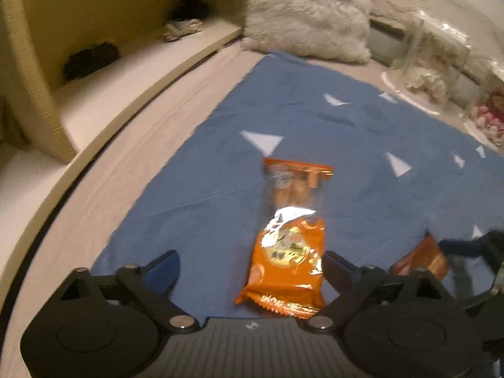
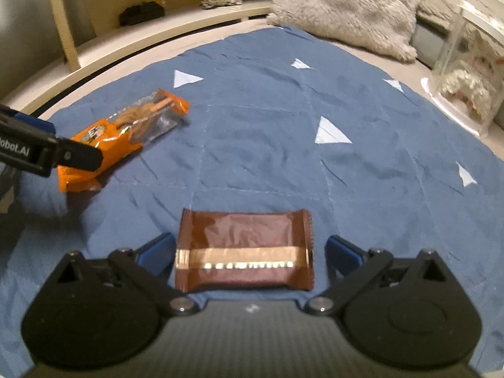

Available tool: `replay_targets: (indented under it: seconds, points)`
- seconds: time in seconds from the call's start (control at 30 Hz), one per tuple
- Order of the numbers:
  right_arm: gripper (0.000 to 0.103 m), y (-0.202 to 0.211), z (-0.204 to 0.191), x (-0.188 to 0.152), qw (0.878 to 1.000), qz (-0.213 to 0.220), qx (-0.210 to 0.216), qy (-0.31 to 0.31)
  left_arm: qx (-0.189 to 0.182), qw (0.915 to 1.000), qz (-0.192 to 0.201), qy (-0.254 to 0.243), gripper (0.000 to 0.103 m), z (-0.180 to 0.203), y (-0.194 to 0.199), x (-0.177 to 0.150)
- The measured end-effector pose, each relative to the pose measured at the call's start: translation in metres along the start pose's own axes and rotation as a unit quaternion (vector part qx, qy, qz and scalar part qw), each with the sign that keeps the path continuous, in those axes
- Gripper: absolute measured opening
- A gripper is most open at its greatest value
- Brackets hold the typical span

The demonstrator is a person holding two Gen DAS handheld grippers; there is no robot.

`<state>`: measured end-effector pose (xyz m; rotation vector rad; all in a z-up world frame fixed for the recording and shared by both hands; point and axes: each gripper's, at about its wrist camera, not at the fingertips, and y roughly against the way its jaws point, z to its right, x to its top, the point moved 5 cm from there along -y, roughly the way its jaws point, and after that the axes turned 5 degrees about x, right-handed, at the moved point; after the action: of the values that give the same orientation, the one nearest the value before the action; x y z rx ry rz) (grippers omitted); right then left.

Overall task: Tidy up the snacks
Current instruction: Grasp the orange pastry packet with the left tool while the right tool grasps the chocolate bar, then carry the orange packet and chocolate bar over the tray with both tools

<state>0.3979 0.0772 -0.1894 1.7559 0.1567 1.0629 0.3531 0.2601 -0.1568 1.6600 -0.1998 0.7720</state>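
Orange snack packet [image 1: 285, 245] between spread jaws.

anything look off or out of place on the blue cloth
Nothing spilled or torn. The orange snack pack lies askew, diagonal on the blue cloth, while the brown snack pack lies square between the right tongs. The cloth is creased.

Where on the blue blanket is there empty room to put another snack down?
The middle of the blue cloth is bare, between the orange packet, the fluffy pillow and the clear boxes. It is crowded near the grippers, by the orange packet and the brown packet.
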Motion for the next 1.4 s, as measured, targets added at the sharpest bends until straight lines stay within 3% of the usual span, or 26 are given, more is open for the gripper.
replay_targets:
  seconds: [0.17, 0.3, 0.37, 0.5, 0.57, 0.63, 1.0, 1.4]
  points:
    - [0.083, 0.005, -0.008, -0.004, 1.000, -0.015, 0.018, -0.003, -0.019, 0.9995, 0.012, -0.021, 0.088, 0.017, -0.005, 0.010]
    - [0.075, 0.010, -0.012, -0.003, 1.000, -0.015, 0.010, 0.009, -0.035, 0.9994, 0.001, -0.002, 0.087, 0.020, -0.014, 0.020]
    - [0.066, 0.013, -0.013, -0.003, 1.000, -0.013, 0.008, 0.001, -0.028, 0.9995, -0.012, 0.010, 0.076, 0.021, -0.019, 0.021]
    - [0.065, 0.017, -0.013, -0.006, 1.000, -0.015, 0.002, -0.005, -0.015, 0.9995, -0.024, 0.014, 0.061, 0.020, -0.023, 0.019]
    - [0.064, 0.020, -0.013, -0.008, 1.000, -0.015, -0.001, -0.006, -0.026, 0.9992, -0.024, 0.021, 0.048, 0.019, -0.021, 0.019]
    - [0.063, 0.022, -0.013, -0.009, 1.000, -0.015, -0.002, -0.011, -0.032, 0.9987, -0.026, 0.030, 0.045, 0.018, -0.018, 0.017]
    - [0.060, 0.053, -0.003, -0.023, 0.998, -0.011, -0.029, -0.058, -0.038, 0.9986, -0.018, 0.032, 0.042, 0.029, 0.023, 0.006]
    - [0.060, 0.131, 0.001, -0.034, 0.992, 0.034, -0.051, -0.108, -0.052, 0.9985, 0.019, 0.004, 0.042, 0.056, 0.097, -0.004]
